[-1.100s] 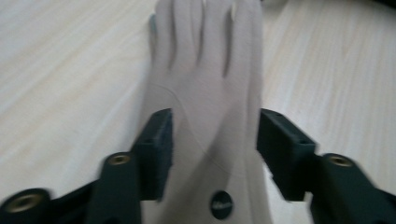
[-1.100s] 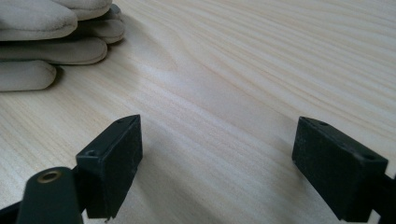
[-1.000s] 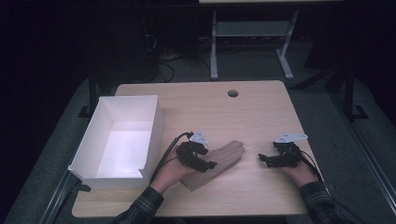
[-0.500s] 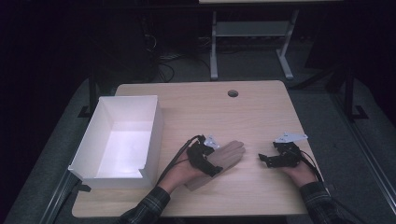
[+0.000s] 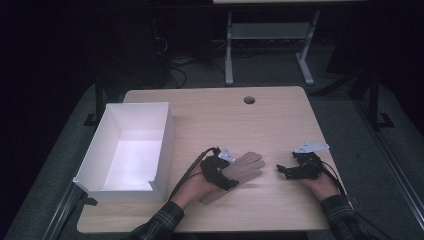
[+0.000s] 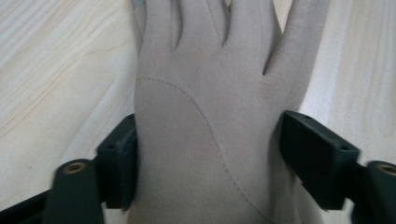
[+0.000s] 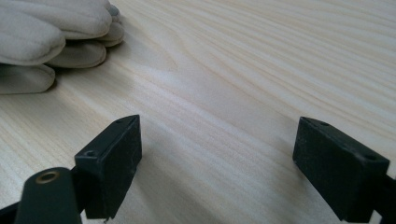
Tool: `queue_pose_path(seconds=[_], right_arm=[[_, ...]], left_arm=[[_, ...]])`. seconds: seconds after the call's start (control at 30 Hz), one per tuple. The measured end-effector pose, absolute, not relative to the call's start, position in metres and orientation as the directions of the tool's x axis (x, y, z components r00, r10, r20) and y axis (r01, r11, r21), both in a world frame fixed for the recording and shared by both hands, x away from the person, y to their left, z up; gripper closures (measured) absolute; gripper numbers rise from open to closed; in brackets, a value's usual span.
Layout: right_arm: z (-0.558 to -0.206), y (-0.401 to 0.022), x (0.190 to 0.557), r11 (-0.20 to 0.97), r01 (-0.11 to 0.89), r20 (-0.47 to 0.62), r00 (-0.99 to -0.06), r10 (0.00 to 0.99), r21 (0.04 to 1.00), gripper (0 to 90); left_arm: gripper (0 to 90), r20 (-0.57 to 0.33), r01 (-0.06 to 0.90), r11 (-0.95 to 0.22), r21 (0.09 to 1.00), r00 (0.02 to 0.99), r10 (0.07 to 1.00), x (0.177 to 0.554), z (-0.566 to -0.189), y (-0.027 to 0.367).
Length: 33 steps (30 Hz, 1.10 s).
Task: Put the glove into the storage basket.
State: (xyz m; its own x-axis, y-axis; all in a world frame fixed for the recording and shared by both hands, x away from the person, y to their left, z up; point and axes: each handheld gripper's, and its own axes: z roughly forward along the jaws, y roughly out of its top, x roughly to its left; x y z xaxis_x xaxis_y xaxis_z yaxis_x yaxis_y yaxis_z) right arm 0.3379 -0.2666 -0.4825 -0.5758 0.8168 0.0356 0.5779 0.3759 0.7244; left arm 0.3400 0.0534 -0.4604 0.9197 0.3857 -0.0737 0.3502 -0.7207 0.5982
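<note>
**Inspector A:** Left gripper (image 5: 226,176), lower centre of the high view: the jaws have just been closing and now press both edges of the beige glove (image 5: 241,170) across its palm. In the left gripper view the two black pads meet the fabric at mid-left and mid-right of the frame.

**Inspector B:** Agreed, clamped on the glove (image 6: 210,126). Right gripper (image 5: 281,170)?

**Inspector A:** Lower right of the high view, jaws spread wide with bare wood between them, as the right gripper view confirms. It is apart from the glove, whose fingertips (image 7: 56,37) sit in that view's upper left corner.

**Inspector B:** Glove position?

**Inspector A:** Flat on the wooden table (image 5: 210,110), fingers towards the upper right, just left of frame centre at the bottom.

**Inspector B:** Surroundings?

**Inspector A:** A white open box (image 5: 165,145) stands at the table's left edge, near the left forearm in its plaid sleeve (image 5: 157,225).
</note>
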Motion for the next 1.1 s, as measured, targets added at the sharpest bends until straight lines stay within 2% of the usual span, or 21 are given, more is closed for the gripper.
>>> queue_pose_path(seconds=[0.07,0.1,0.13,0.17,0.2,0.27,0.3,0.57,0.7,1.1], right_arm=[[-0.482,-0.267,0.338,0.376,0.578,0.035,-0.576,0.817,0.724,15.0],[-0.482,-0.267,0.338,0.376,0.578,0.035,-0.576,0.817,0.724,15.0],[-0.482,-0.267,0.338,0.376,0.578,0.036,-0.576,0.817,0.724,15.0],[-0.482,-0.267,0.338,0.376,0.578,0.036,-0.576,0.817,0.724,15.0],[-0.482,-0.267,0.338,0.376,0.578,0.036,-0.576,0.817,0.724,15.0],[-0.483,-0.266,0.338,0.375,0.578,0.034,-0.574,0.818,0.725,14.8],[-0.483,-0.266,0.338,0.375,0.578,0.034,-0.574,0.818,0.725,14.8],[-0.483,-0.266,0.338,0.375,0.578,0.034,-0.574,0.818,0.725,14.8],[-0.482,-0.266,0.338,0.372,0.581,0.038,-0.571,0.820,0.724,14.8],[-0.482,-0.264,0.339,0.370,0.586,0.042,-0.570,0.821,0.721,13.7]], left_arm=[[37.3,-0.088,0.350,-0.716,0.604,0.922,0.376,0.338,-0.460,0.053],[37.3,-0.092,0.346,-0.719,0.603,0.925,0.367,0.337,-0.459,0.053],[47.5,-0.114,0.346,-0.717,0.605,0.929,0.353,0.336,-0.458,0.052],[51.7,-0.114,0.346,-0.717,0.605,0.929,0.353,0.336,-0.458,0.052],[51.7,-0.128,0.347,-0.716,0.605,0.931,0.343,0.336,-0.458,0.052],[62.6,-0.158,0.362,-0.714,0.599,0.928,0.338,0.337,-0.457,0.053],[63.9,-0.170,0.371,-0.711,0.597,0.925,0.340,0.337,-0.457,0.053],[66.9,-0.207,0.409,-0.685,0.602,0.909,0.361,0.340,-0.452,0.057],[67.0,-0.233,0.440,-0.651,0.619,0.894,0.382,0.341,-0.438,0.063],[66.9,-0.235,0.488,-0.599,0.635,0.861,0.452,0.344,-0.396,0.080]])
